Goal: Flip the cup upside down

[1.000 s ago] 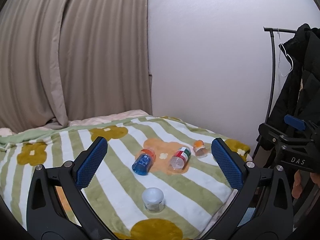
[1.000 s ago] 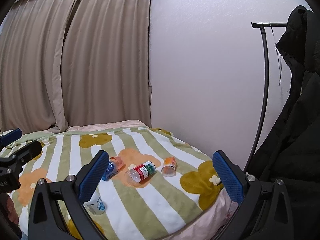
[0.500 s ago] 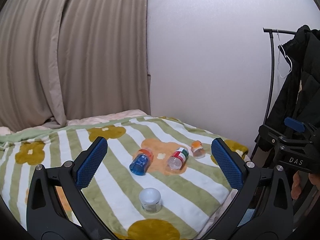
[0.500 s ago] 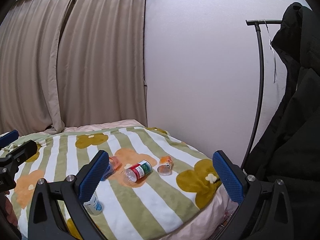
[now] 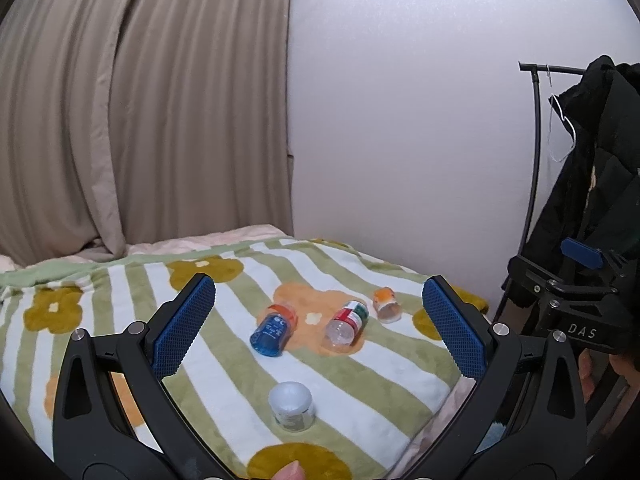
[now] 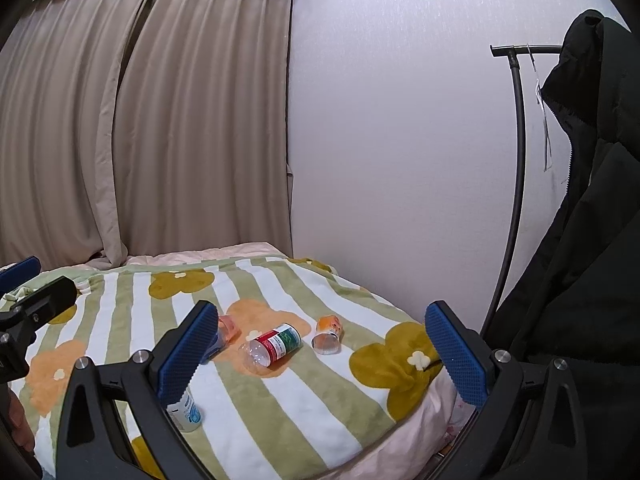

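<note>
White cup (image 5: 291, 405) upright, dead ahead of my left gripper (image 5: 320, 330).
Both grippers spread, empty; right gripper (image 6: 324, 354) sits farther off; cup rim possibly uppermost.

Both wrist views face bed (image 5: 120, 320) from foot (right view further right), sharing blanket.

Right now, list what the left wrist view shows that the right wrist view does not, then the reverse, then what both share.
Only the left wrist view: the white cup's whole body standing on the blanket, and the blue cup unobstructed.

Only the right wrist view: the bed's pink edge below the blanket.

Both: the red-and-green labelled cup and orange cup lying on their sides, the curtain, and an open hand-held gripper.
</note>
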A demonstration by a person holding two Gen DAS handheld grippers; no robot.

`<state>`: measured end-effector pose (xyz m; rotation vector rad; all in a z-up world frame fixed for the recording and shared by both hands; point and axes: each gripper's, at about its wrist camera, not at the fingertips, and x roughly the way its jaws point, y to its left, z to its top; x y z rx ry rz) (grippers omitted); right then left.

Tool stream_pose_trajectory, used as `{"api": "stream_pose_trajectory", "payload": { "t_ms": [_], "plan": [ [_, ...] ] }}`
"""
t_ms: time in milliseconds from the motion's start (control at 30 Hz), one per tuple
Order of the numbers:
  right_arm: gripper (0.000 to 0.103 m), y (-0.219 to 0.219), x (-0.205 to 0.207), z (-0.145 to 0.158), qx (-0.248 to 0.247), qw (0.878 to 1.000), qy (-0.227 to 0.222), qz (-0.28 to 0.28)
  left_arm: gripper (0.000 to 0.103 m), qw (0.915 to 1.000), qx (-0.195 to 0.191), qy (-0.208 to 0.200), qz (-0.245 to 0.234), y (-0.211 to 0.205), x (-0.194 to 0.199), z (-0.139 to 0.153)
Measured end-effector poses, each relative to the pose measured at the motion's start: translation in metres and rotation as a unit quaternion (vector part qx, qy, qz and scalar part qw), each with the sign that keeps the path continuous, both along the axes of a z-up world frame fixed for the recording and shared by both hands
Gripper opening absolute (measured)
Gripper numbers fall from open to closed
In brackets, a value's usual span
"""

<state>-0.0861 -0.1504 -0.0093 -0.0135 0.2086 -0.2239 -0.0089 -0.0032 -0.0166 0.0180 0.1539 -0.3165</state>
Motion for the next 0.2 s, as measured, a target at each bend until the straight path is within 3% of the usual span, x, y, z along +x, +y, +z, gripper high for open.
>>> {"api": "stream_pose_trajectory", "payload": {
  "t_ms": [200],
  "plan": [
    [0.103,-0.0001,-0.0002,-0.0001,0.002,1.0,0.0,0.0,0.103,0.9998,0.006,-0.018,0.007,-0.0045,-0.0034,0.0015]
  ]
}}
